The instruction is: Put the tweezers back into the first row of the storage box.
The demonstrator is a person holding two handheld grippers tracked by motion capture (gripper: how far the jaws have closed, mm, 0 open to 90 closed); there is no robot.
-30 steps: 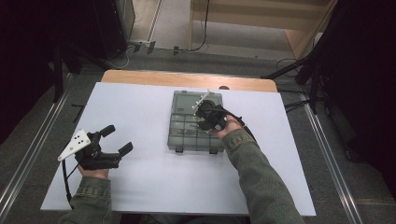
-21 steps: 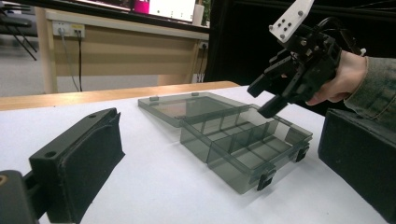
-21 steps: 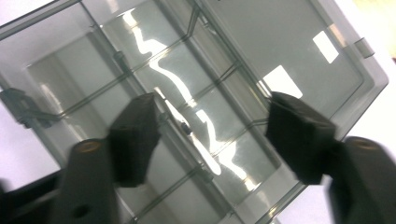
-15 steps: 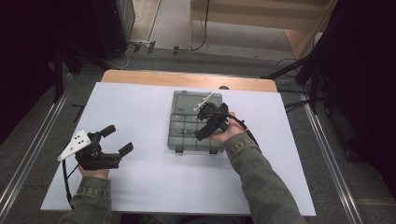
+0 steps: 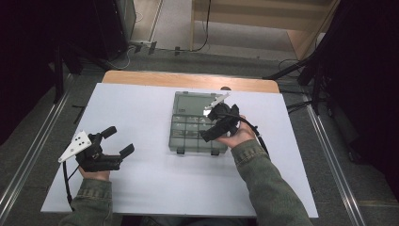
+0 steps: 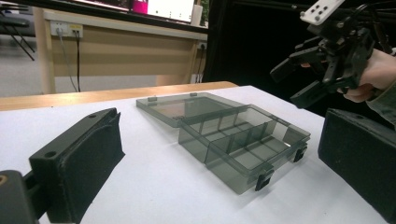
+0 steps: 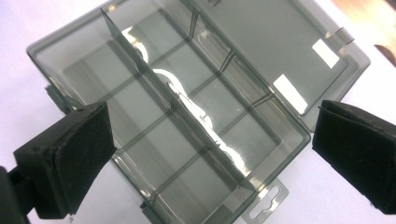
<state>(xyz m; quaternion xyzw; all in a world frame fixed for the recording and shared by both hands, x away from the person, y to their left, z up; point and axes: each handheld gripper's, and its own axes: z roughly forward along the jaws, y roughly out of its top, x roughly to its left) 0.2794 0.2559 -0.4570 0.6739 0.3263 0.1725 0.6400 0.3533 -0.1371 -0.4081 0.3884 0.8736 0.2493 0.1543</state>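
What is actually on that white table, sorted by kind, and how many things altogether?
Clear compartment box, lid open: 1
Hand-held grippers: 2, the left gripper resting on the white table, the right gripper held above the box
Total: 3

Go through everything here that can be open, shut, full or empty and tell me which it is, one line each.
Organizer box: open, compartments empty.
Lid: folded back flat on the table.
Front latches: undone.
Left gripper: open, holding nothing, resting on the table.
Right gripper: open, holding nothing, above the box.
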